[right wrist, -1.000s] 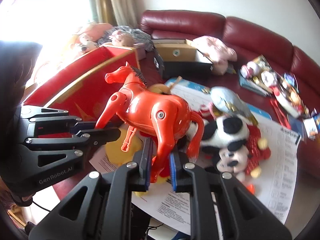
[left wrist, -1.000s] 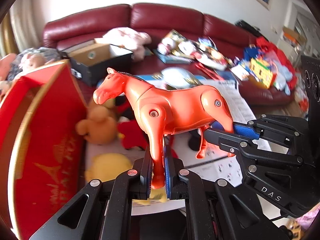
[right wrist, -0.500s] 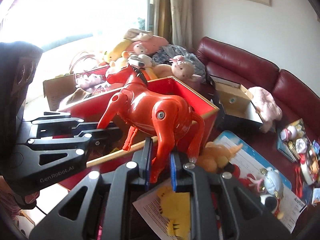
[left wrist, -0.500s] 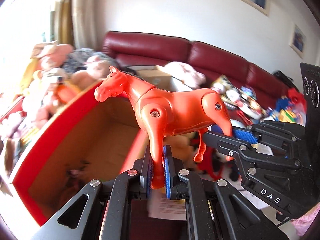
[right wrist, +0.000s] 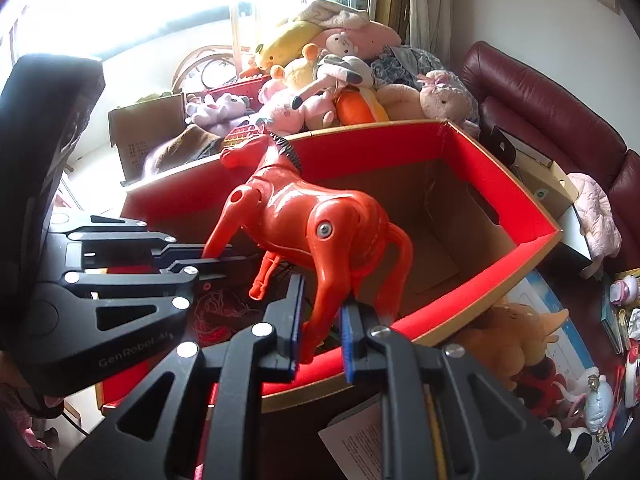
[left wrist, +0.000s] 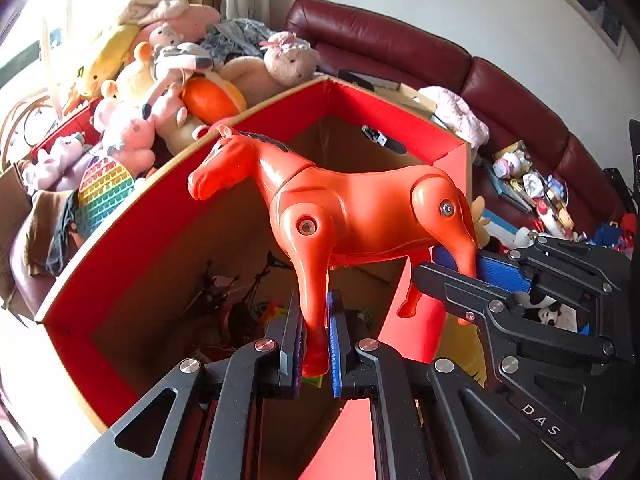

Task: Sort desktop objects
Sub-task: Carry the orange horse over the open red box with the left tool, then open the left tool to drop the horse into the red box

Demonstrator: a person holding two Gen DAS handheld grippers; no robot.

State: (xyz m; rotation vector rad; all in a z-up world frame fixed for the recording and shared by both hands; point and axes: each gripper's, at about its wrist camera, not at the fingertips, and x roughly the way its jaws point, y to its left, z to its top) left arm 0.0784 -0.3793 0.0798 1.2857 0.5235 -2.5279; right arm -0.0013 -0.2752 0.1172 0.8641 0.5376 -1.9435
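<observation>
Above red box: glossy orange horse, both grippers clamping legs.

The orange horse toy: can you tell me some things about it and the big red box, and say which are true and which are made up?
1. Both claws grip the orange horse by a leg. True: the left claw pinches a front leg, the right claw a hind leg.
2. The horse lies inside the red box. False: it is held up in the air above the open box.
3. The red box is completely empty. False: some tangled small toys lie at its bottom.
4. Stuffed animals are piled behind the box. True.
5. The sofa is green. False: it is dark red.
</observation>
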